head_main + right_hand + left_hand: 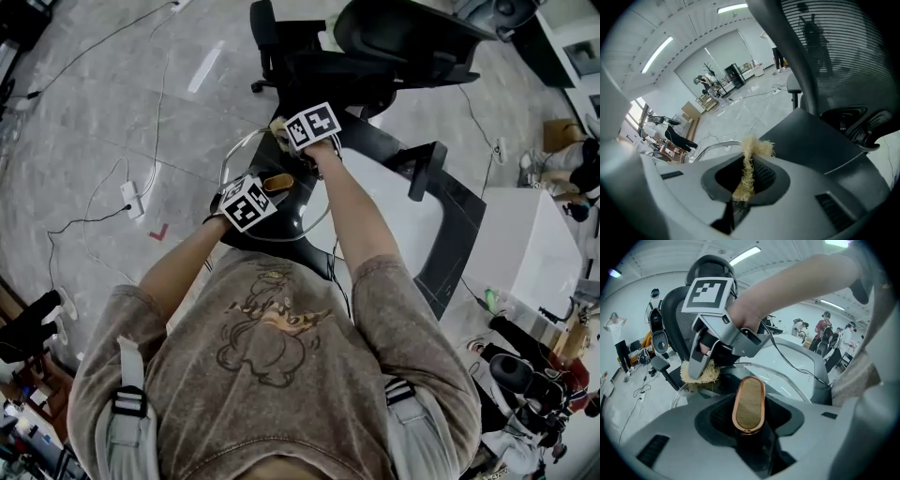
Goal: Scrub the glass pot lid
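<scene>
**Lid clamped by its handle, scrub pad at the far rim**

Left gripper (263, 191): the jaws stand fairly wide but are clamped on the lid's handle (749, 402), an oval wooden piece with a copper-coloured edge. In the left gripper view the handle stands upright between the dark pads, low centre of frame. The glass pot lid (306, 212) is carried by this grip alone, tilted. In the head view it sits at frame centre, in front of the person's chest.

Right gripper (704, 366): the jaws are pressed together on a yellowish fibrous scrub pad (746, 169). In the right gripper view a flattened strand runs up between the pads and a tuft sticks out past the tips.

Relative position: in the left gripper view the scrub pad lies against the lid's far rim, left of centre and beyond the handle. It appears to touch the glass. In the head view that spot is the lid's upper edge, under the right gripper's marker cube.
</scene>
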